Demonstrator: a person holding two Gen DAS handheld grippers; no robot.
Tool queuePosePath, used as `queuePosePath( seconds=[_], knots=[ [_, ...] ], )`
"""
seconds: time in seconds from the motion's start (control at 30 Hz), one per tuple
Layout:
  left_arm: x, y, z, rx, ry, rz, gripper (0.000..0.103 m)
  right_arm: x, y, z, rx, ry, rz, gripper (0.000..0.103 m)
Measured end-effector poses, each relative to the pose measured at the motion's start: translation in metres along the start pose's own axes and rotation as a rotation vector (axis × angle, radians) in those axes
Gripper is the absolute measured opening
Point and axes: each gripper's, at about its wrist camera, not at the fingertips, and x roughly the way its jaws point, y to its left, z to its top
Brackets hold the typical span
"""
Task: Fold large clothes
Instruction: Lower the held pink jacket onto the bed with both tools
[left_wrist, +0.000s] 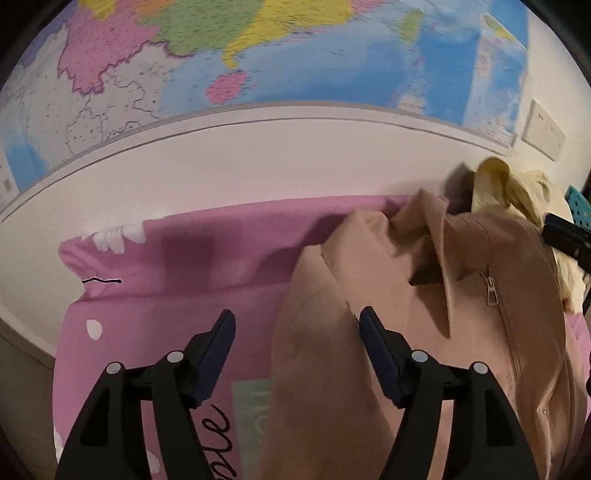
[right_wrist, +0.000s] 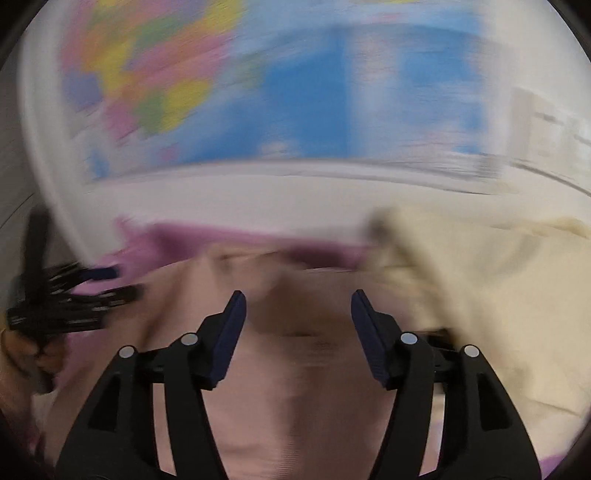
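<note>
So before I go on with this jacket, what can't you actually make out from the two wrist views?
- Tan jacket: sleeves and hem, cut off by the left wrist view's lower edge.
- Cream garment: mostly hidden behind the jacket; smeared in the right wrist view.
- Zipper: too blurred in the right wrist view.
- Pink sheet lettering: covered by left gripper.

Your left gripper (left_wrist: 297, 325) points steeply downward, its jaws standing wide apart with nothing pinched between the pads. Your right gripper (right_wrist: 298, 306) also tilts downward with its jaws spread and empty; its view is smeared by motion blur.
</note>
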Motion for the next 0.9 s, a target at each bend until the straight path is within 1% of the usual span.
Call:
queuePosePath(
  seconds=[0.03, 0.1, 0.17, 0.2, 0.23, 0.27, 0.3, 0.33, 0.37, 0.43, 0.47, 0.5, 0.53, 0.57, 0.6, 0.67, 0.7, 0.73, 0.77, 0.8, 0.83, 0.87, 0.9],
  knots=[
    [0.003, -0.003, -0.002, 0.009, 0.009, -0.003, 0.067, 0.011, 0.008, 0.004, -0.012, 0.02, 0.007, 0.059],
    [0.007, -0.008, -0.005, 0.016, 0.022, -0.01, 0.067, 0.038, 0.022, 0.01, -0.035, 0.069, -0.006, 0.061],
    [0.01, -0.012, -0.01, 0.021, 0.033, -0.017, 0.067, 0.072, 0.028, 0.01, -0.022, 0.132, -0.016, 0.061],
    [0.012, -0.013, -0.012, 0.025, 0.038, -0.021, 0.067, 0.091, 0.028, 0.01, -0.006, 0.169, -0.043, 0.06],
    [0.013, -0.015, -0.015, 0.033, 0.045, -0.024, 0.068, 0.1, 0.02, 0.007, 0.017, 0.188, -0.05, 0.053],
    [0.014, -0.018, -0.018, 0.043, 0.05, -0.019, 0.068, 0.106, 0.014, 0.004, 0.049, 0.204, -0.03, 0.041],
    [0.015, -0.019, -0.021, 0.058, 0.054, -0.006, 0.068, 0.111, 0.003, 0.004, 0.113, 0.218, 0.009, 0.005],
    [0.016, -0.02, -0.022, 0.065, 0.059, -0.002, 0.065, 0.107, -0.005, 0.003, 0.151, 0.208, 0.026, 0.004],
    [0.017, -0.019, -0.025, 0.068, 0.068, -0.011, 0.061, 0.101, -0.012, 0.005, 0.176, 0.181, 0.056, 0.004],
    [0.019, -0.014, -0.028, 0.056, 0.088, -0.038, 0.04, 0.075, -0.033, 0.008, 0.226, 0.109, 0.078, 0.004],
    [0.021, -0.01, -0.029, 0.046, 0.1, -0.051, 0.034, 0.064, -0.044, 0.01, 0.267, 0.083, 0.103, 0.004],
    [0.022, -0.007, -0.029, 0.038, 0.107, -0.063, 0.024, 0.048, -0.063, 0.011, 0.348, 0.046, 0.158, 0.004],
    [0.023, -0.004, -0.029, 0.027, 0.108, -0.079, 0.019, 0.04, -0.077, 0.011, 0.401, 0.032, 0.185, 0.004],
    [0.024, -0.001, -0.029, 0.019, 0.106, -0.082, 0.018, 0.036, -0.087, 0.01, 0.435, 0.031, 0.196, 0.004],
    [0.025, 0.001, -0.028, 0.013, 0.103, -0.083, 0.017, 0.038, -0.096, 0.009, 0.461, 0.05, 0.191, 0.005],
    [0.031, 0.008, -0.026, -0.022, 0.116, -0.082, 0.017, 0.052, -0.104, 0.005, 0.496, 0.109, 0.147, 0.012],
    [0.034, 0.012, -0.025, -0.049, 0.127, -0.079, 0.018, 0.059, -0.106, 0.003, 0.502, 0.144, 0.144, 0.013],
    [0.035, 0.015, -0.024, -0.062, 0.129, -0.087, 0.021, 0.066, -0.105, 0.0, 0.507, 0.18, 0.149, 0.014],
    [0.034, 0.017, -0.024, -0.07, 0.124, -0.089, 0.023, 0.068, -0.102, -0.001, 0.499, 0.192, 0.131, 0.014],
    [0.032, 0.018, -0.024, -0.076, 0.119, -0.085, 0.027, 0.067, -0.1, 0.001, 0.487, 0.189, 0.113, 0.014],
    [0.027, 0.019, -0.025, -0.079, 0.112, -0.084, 0.036, 0.063, -0.102, 0.002, 0.488, 0.181, 0.116, 0.015],
    [0.022, 0.02, -0.025, -0.076, 0.103, -0.092, 0.039, 0.06, -0.101, 0.003, 0.49, 0.171, 0.123, 0.017],
    [0.015, 0.02, -0.026, -0.071, 0.09, -0.096, 0.043, 0.053, -0.099, 0.004, 0.482, 0.157, 0.122, 0.021]
  ],
)
